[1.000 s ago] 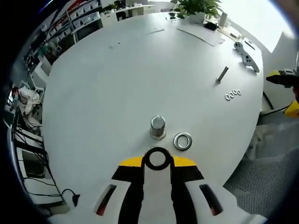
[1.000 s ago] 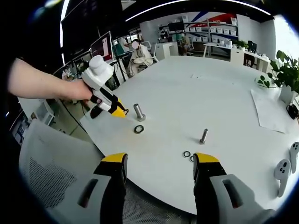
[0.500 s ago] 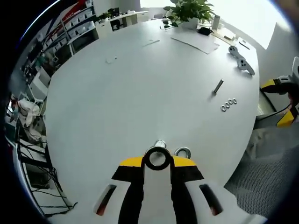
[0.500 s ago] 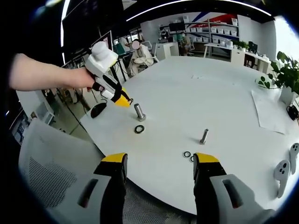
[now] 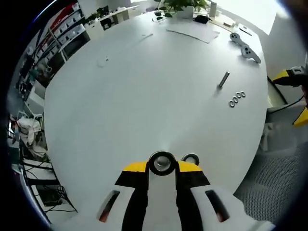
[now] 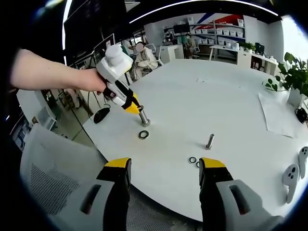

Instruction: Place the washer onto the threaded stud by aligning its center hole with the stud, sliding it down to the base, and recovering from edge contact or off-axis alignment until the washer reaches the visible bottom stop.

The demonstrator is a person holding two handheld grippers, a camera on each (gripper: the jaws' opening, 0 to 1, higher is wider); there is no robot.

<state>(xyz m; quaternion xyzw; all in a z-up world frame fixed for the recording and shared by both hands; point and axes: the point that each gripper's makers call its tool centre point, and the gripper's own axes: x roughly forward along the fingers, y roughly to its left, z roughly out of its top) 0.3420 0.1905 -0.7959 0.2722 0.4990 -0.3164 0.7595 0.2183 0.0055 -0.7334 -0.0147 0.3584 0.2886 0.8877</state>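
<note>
My left gripper [image 5: 162, 169] is shut on a steel washer [image 5: 161, 154], pinched between its yellow tips. Grey metal shows through the washer's hole. In the right gripper view a hand holds the left gripper [image 6: 135, 107] with its tip right above the upright threaded stud [image 6: 144, 117], near the table's edge. A second large washer [image 5: 191, 158] lies flat beside the stud's base, and the right gripper view shows this spare washer [image 6: 143, 134] too. My right gripper [image 6: 163, 169] stands open over the table's near edge, holding nothing.
A small bolt [image 6: 210, 140] stands further along the white table [image 5: 144, 86], with small washers [image 5: 237, 98] beside it. Game controllers [image 5: 245, 48], a paper sheet [image 5: 192, 33] and a plant [image 6: 288, 77] are beyond. A mesh chair [image 6: 53, 178] is below the table edge.
The left gripper has carried its washer over the stud, whose body is now hidden beneath it in the left gripper view. The right gripper has stayed still and open.
</note>
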